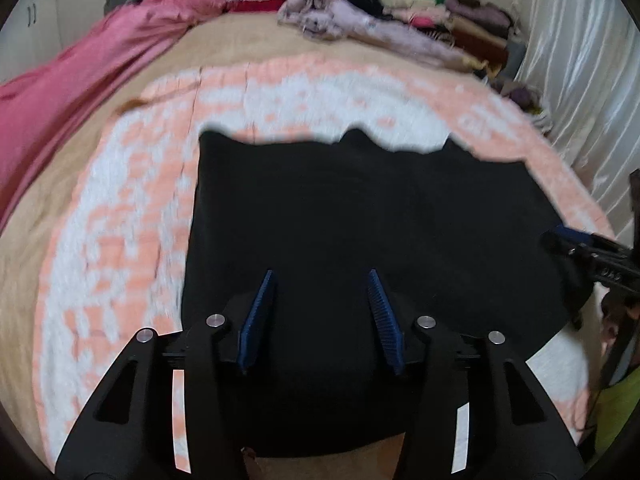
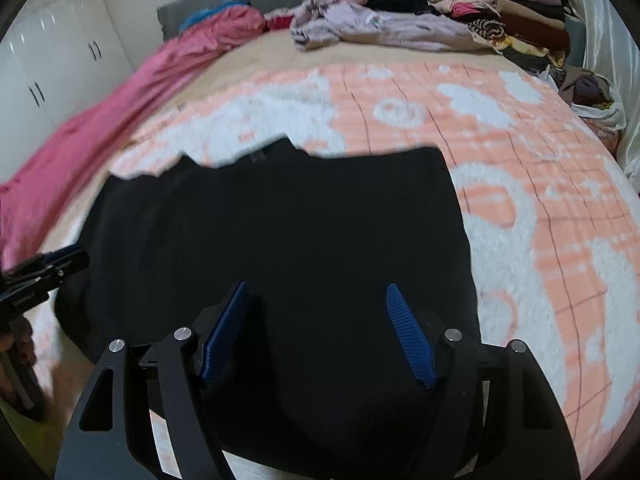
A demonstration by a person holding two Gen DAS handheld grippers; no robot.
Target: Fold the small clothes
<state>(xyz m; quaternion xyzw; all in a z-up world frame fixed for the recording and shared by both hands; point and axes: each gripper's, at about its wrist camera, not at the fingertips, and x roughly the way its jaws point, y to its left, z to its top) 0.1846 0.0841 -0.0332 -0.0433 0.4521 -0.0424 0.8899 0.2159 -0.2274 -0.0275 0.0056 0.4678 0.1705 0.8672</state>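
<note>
Both the left hand-held gripper (image 1: 322, 316) and right hand-held gripper (image 2: 316, 332) are held open, empty, over the black garment (image 1: 360, 220) at the bed's (image 2: 560, 240) near edge; its near hem should be gripped evenly.

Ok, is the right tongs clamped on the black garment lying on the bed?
No, the right tongs stand open above the black garment, with both blue pads clear of the cloth.

Blanket (image 2: 540, 208) lies bare; clothes pile (image 2: 500, 12) blocks the far edge.

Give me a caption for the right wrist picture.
Open right gripper above a black garment spread on a peach-and-white blanket.
</note>
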